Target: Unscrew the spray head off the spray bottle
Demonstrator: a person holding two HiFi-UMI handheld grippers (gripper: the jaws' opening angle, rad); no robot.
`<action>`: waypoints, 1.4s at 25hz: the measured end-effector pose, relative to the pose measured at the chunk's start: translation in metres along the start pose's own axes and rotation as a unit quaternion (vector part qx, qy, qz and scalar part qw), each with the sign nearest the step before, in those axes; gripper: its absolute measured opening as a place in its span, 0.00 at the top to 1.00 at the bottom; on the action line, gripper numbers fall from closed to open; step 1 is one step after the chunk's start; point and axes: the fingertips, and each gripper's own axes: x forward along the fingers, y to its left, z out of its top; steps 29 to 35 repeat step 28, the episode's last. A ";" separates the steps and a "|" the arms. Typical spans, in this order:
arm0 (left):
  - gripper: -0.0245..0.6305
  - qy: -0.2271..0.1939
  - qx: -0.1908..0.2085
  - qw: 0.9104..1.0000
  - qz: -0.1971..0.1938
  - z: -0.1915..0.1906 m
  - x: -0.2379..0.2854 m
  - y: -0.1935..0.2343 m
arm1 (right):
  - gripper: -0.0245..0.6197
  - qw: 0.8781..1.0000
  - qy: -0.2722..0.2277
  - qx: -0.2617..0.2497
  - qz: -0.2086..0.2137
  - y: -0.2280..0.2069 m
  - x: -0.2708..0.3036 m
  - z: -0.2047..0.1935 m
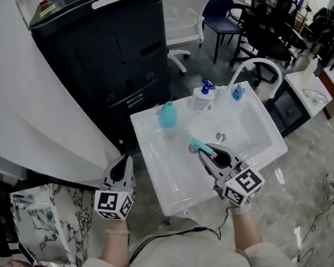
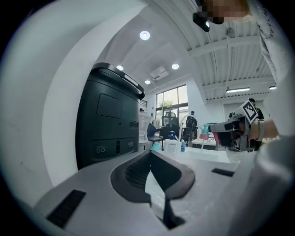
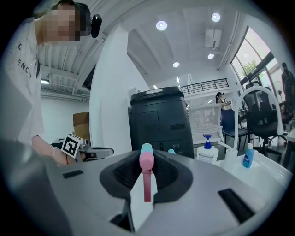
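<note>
Nearest us, our left gripper (image 1: 120, 168) hangs beside the sink (image 1: 154, 155), its 2 jaws pressed together on nothing. Our right gripper (image 1: 206, 154) clamps the pink-and-teal spray head (image 3: 146, 168) over the basin. Farther back, the teal bottle (image 1: 168, 115) stands headless on the rim, so we judge the unscrewing done. Next we need a clear spot to set the head down.

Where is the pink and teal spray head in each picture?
Head view: spray head at centre, over the sink, in the right gripper.
Left gripper view: spray head right of centre.
Right gripper view: spray head centre, between the jaws.
Shared landmark: blue-topped pump bottle.
</note>
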 end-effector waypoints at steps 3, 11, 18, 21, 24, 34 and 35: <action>0.96 -0.005 -0.009 1.000 0.010 0.000 -0.012 0.004 | 0.85 1.000 0.001 -0.002 -0.005 0.006 -0.007 -0.001; 0.96 -0.018 -0.015 1.000 0.020 0.000 -0.041 -0.003 | 0.85 1.000 -0.002 -0.008 -0.012 0.027 -0.025 -0.003; 0.96 -0.027 -0.020 0.999 0.014 0.003 -0.062 -0.013 | 0.85 1.000 -0.006 -0.009 -0.019 0.046 -0.047 -0.002; 0.95 -0.026 -0.016 1.000 0.004 0.004 -0.069 -0.021 | 0.85 1.000 -0.008 -0.006 -0.025 0.052 -0.056 -0.004; 0.96 -0.024 -0.015 1.000 -0.003 0.002 -0.076 -0.025 | 0.85 1.000 -0.008 -0.005 -0.028 0.059 -0.061 -0.006; 0.95 -0.022 -0.018 1.000 -0.001 -0.001 -0.089 -0.026 | 0.85 1.000 -0.006 -0.005 -0.027 0.071 -0.067 -0.009; 0.95 -0.022 -0.018 1.000 -0.001 -0.001 -0.089 -0.026 | 0.85 1.000 -0.006 -0.005 -0.027 0.071 -0.067 -0.009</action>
